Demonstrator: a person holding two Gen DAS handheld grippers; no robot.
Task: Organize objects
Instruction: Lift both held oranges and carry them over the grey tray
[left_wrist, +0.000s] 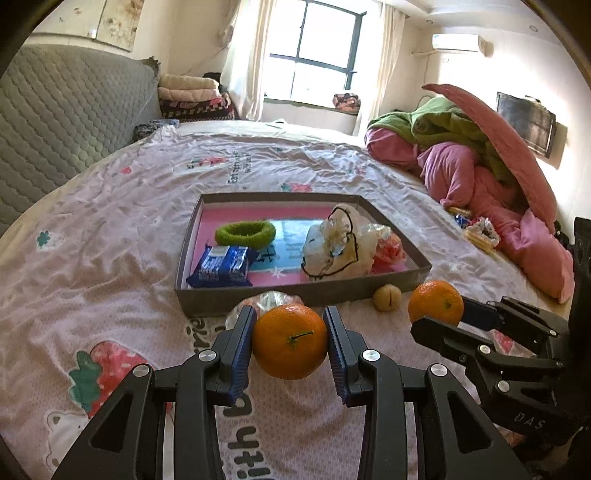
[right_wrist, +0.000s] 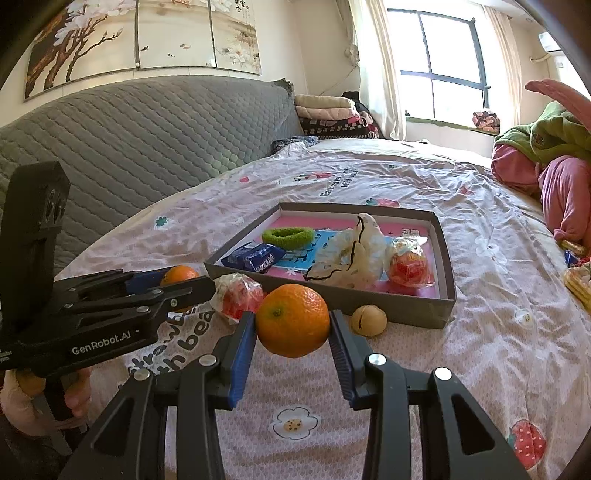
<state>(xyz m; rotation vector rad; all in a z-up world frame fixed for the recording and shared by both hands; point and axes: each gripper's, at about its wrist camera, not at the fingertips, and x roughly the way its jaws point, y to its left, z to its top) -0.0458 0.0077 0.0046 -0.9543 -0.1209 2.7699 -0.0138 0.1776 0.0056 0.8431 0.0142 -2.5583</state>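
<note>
Two oranges show in the left wrist view. The left gripper (left_wrist: 290, 341) is closed partway onto one orange (left_wrist: 289, 341), its blue pads pressing the fruit's sides, held above the pink printed bedsheet (left_wrist: 110, 229). To the right, the right gripper (left_wrist: 448, 314) clamps a second orange (left_wrist: 436, 302). Beyond them lies a grey tray (left_wrist: 303, 291) holding a green hair ring (left_wrist: 245, 232), a blue snack packet (left_wrist: 223, 266), a crumpled clear bag (left_wrist: 338, 247) and a red wrapped item (left_wrist: 388, 251). A small tan nut-like thing (left_wrist: 386, 298) rests on the sheet just before the tray's front wall, and a wrapped sweet (left_wrist: 269, 299) peeks out behind the left gripper's orange.

From the right wrist view, the right gripper (right_wrist: 292, 325) grips its orange (right_wrist: 292, 319) between both pads, near the tray's (right_wrist: 369, 301) front wall. At the left, the left gripper (right_wrist: 192, 284) holds the other orange (right_wrist: 179, 275), mostly hidden by its fingers; the hand (right_wrist: 77, 395) carrying it seems to be at the lower left edge, though that corner is dim. The wrapped sweet (right_wrist: 240, 295) lies between the two oranges, and the tan nut-like thing (right_wrist: 368, 320) sits just right of the right gripper's orange.
</note>
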